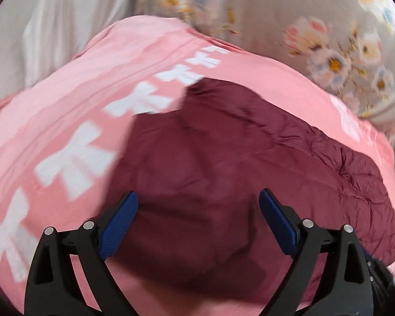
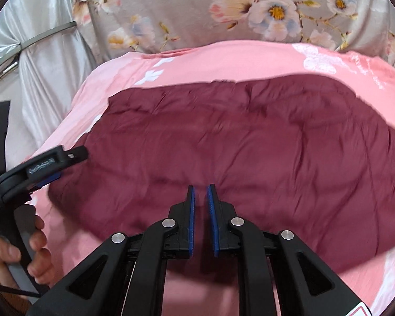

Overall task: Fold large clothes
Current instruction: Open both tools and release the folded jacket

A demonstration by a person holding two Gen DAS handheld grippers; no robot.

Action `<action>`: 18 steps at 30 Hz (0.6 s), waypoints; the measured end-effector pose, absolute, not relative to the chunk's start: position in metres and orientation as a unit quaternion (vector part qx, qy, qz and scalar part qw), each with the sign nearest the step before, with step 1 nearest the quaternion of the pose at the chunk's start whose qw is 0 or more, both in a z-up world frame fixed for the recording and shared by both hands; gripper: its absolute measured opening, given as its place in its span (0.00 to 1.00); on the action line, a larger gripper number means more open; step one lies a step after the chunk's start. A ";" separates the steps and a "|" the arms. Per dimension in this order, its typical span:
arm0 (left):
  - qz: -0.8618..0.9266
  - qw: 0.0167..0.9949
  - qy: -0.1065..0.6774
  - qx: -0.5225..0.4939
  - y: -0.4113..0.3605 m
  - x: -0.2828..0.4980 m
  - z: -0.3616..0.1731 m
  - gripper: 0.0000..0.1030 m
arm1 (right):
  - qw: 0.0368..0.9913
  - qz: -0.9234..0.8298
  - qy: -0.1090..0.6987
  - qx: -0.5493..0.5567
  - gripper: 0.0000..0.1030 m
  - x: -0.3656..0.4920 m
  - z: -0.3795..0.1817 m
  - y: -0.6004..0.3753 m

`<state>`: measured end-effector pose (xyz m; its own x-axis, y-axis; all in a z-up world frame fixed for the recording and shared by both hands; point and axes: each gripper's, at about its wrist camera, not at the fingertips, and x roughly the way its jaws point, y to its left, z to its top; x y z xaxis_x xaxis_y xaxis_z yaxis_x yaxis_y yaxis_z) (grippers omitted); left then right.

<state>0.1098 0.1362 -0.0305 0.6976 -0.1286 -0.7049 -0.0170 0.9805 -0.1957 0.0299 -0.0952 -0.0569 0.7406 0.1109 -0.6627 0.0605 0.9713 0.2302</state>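
The left tongs (image 1: 198, 205) stand wide apart, blue pads (image 1: 119, 226) facing each other with nothing between them. Beneath and beyond them lies a maroon garment (image 1: 223, 152), creased and puffy along its right edge, spread on a pink sheet (image 1: 65, 100) printed with white bow shapes. Much of the view is blurred. Past the pink sheet lies a grey floral bedcover (image 1: 316, 26), and a pale satin cloth (image 1: 65, 13) hangs at the upper left

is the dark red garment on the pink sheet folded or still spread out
Folded, it seems: the maroon garment lies as a compact block with a straight far edge on the pink sheet; how many layers cannot be told.
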 end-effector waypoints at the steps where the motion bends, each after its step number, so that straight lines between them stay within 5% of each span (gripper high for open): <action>1: -0.024 0.917 0.385 -0.099 0.143 0.105 -0.030 0.88 | 0.926 0.010 0.357 0.122 0.13 0.023 -0.058 -0.094; 18: 0.010 0.876 0.419 -0.237 0.203 0.085 -0.061 0.88 | 0.924 -0.003 0.369 0.100 0.12 -0.007 -0.075 -0.085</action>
<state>0.0852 0.2026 -0.0613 0.6488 -0.1811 -0.7391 -0.2168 0.8870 -0.4076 -0.0069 -0.0846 -0.0746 0.7283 0.0682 -0.6819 0.0793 0.9799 0.1828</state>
